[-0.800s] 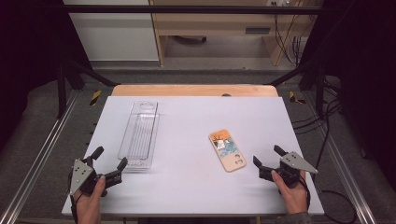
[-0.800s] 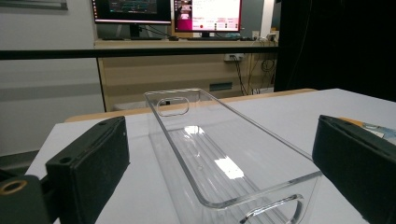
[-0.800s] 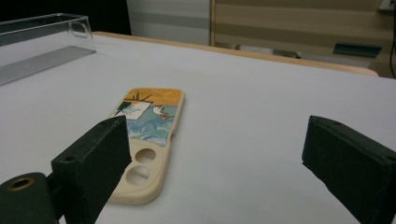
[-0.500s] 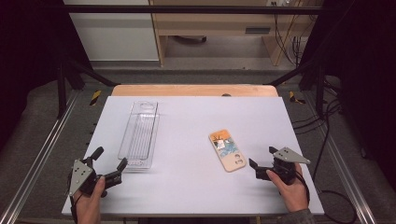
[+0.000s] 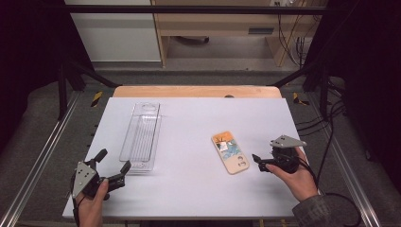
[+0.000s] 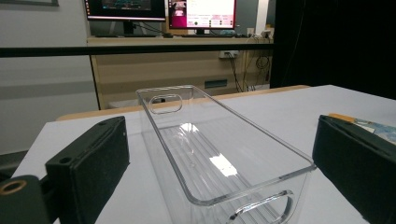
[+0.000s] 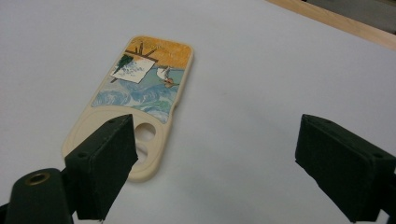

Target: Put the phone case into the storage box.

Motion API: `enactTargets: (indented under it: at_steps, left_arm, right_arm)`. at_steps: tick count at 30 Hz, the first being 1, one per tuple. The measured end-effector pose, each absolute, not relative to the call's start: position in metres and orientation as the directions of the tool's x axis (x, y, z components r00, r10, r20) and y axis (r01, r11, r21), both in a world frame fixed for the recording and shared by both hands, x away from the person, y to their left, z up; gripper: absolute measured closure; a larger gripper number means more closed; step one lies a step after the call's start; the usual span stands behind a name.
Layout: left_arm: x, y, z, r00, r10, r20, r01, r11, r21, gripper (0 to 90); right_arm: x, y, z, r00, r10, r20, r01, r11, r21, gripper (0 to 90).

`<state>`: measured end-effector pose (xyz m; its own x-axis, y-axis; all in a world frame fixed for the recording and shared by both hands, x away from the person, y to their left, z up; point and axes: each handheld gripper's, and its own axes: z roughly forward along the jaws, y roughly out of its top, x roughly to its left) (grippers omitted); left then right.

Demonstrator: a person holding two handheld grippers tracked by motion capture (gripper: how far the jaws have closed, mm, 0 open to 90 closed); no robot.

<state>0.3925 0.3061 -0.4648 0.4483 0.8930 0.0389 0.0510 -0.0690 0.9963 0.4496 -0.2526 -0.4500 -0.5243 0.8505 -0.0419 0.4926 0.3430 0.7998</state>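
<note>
The right gripper's (image 5: 259, 162) fingers (image 7: 105, 163) are standing wide apart with nothing between them, hovering just above the table (image 5: 189, 189). One pad is hanging over the near, cut-out end of the phone case (image 7: 140, 100); the other is sitting over bare table well to the side. In the high view the case (image 5: 230, 152) is lying flat on the right half of the table, just beside this gripper's tips, its picture side up.

The left gripper's (image 5: 113, 165) fingers (image 6: 91, 168) are likewise spread and gripping nothing. The clear bin (image 6: 219, 154) is standing upright straight ahead of them, its near end reaching in between the two pads without touching either. In the high view the bin (image 5: 140, 136) is lying lengthwise on the left half of the table, well apart from the case.

A hand (image 5: 295, 177) is holding the right gripper at the table's near right edge.
</note>
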Motion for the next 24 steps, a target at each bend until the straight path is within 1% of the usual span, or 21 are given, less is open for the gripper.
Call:
enactTargets:
  at_steps: [2,3,8,9,10,11,12,13,18,19,20,21,22,24]
  left_arm:
    - [0.393,0.306,-0.465,0.45,0.892,0.039,0.051,-0.07,0.996,3.6]
    - [0.393,0.306,-0.465,0.45,0.892,0.039,0.051,-0.069,0.996,3.6]
    - [0.393,0.306,-0.465,0.449,0.893,0.037,0.053,-0.068,0.996,3.6]
    - [0.392,0.306,-0.465,0.448,0.893,0.036,0.055,-0.067,0.996,3.6]
    - [0.392,0.306,-0.465,0.448,0.893,0.036,0.055,-0.067,0.996,3.6]
    - [0.392,0.307,-0.465,0.449,0.893,0.036,0.056,-0.068,0.996,3.7]
    - [0.392,0.307,-0.465,0.45,0.893,0.035,0.056,-0.067,0.996,3.7]
    - [0.392,0.307,-0.465,0.451,0.892,0.033,0.056,-0.066,0.996,3.8]
    - [0.393,0.306,-0.465,0.452,0.891,0.034,0.058,-0.068,0.996,3.8]
    - [0.393,0.306,-0.466,0.452,0.891,0.035,0.059,-0.069,0.996,3.8]
    - [0.393,0.306,-0.466,0.452,0.891,0.037,0.059,-0.072,0.996,3.8]
    - [0.393,0.306,-0.466,0.453,0.891,0.038,0.059,-0.072,0.996,3.8]
    - [0.393,0.306,-0.466,0.453,0.891,0.038,0.059,-0.072,0.996,3.8]
    - [0.393,0.306,-0.465,0.452,0.891,0.036,0.06,-0.071,0.996,3.9]
  right_arm:
    - [0.451,-0.252,-0.449,-0.524,0.851,-0.041,0.495,0.344,0.798,13.2]
    - [0.455,-0.252,-0.445,-0.523,0.852,-0.034,0.503,0.341,0.794,15.5]
    - [0.465,-0.25,-0.442,-0.526,0.85,-0.039,0.508,0.35,0.787,19.3]
    - [0.469,-0.249,-0.441,-0.522,0.852,-0.035,0.514,0.347,0.784,23.0]
    - [0.469,-0.249,-0.441,-0.522,0.852,-0.035,0.514,0.347,0.784,23.0]
    - [0.473,-0.248,-0.442,-0.518,0.855,-0.02,0.522,0.335,0.784,27.8]
    - [0.473,-0.248,-0.442,-0.518,0.855,-0.02,0.522,0.335,0.784,27.8]
    - [0.475,-0.247,-0.443,-0.519,0.854,-0.016,0.522,0.333,0.785,29.9]
    - [0.486,-0.244,-0.449,-0.513,0.858,-0.005,0.532,0.322,0.783,44.3]
    - [0.49,-0.242,-0.452,-0.51,0.86,0.0,0.537,0.318,0.781,51.9]
    - [0.491,-0.242,-0.453,-0.51,0.86,0.0,0.537,0.318,0.781,54.5]
    - [0.491,-0.242,-0.453,-0.51,0.86,0.0,0.537,0.318,0.781,54.5]
    - [0.494,-0.24,-0.455,-0.508,0.861,-0.002,0.538,0.319,0.78,62.5]
    - [0.497,-0.239,-0.458,-0.507,0.862,0.003,0.538,0.314,0.782,68.9]
